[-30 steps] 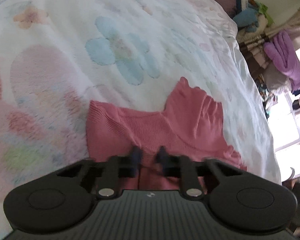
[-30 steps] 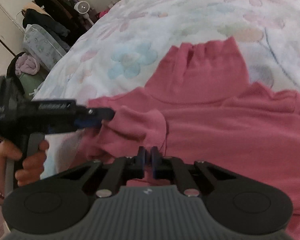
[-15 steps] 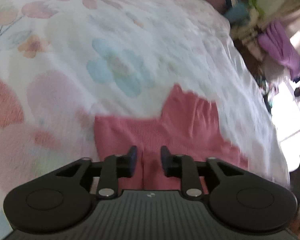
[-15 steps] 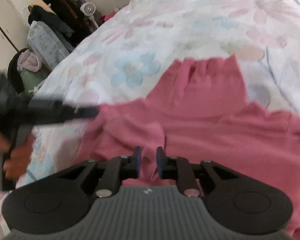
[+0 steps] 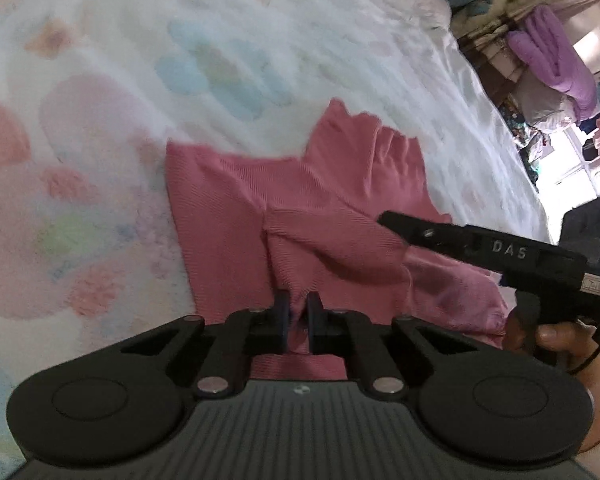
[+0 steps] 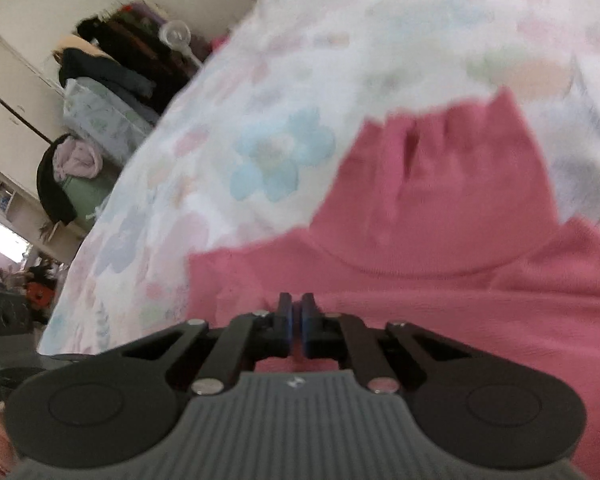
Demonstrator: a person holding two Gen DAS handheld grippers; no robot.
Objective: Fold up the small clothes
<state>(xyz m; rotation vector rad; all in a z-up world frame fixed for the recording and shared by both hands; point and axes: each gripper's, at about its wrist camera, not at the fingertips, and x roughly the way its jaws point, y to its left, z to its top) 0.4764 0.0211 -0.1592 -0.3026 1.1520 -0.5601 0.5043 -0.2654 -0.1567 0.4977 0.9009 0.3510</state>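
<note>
A small pink ribbed turtleneck [image 5: 236,200] lies on the floral bedspread [image 5: 220,40], collar pointing away. One sleeve is folded over the body [image 5: 331,248]. My left gripper [image 5: 298,312] is nearly closed with a fold of pink fabric between its fingers. My right gripper [image 6: 296,312] is shut over the sweater [image 6: 439,208], with pink fabric showing in the narrow gap. The right gripper also shows from the side in the left wrist view [image 5: 479,248], its tip on the folded sleeve.
The bed edge [image 5: 499,120] falls away to the right in the left wrist view, with purple clothes [image 5: 551,52] and a bright window beyond. In the right wrist view, piled clothing and bags [image 6: 96,92] stand by the wall at left.
Both grippers opened briefly and then closed again on the sweater. The right gripper moved across onto the folded sleeve. Both views shifted and blurred.
</note>
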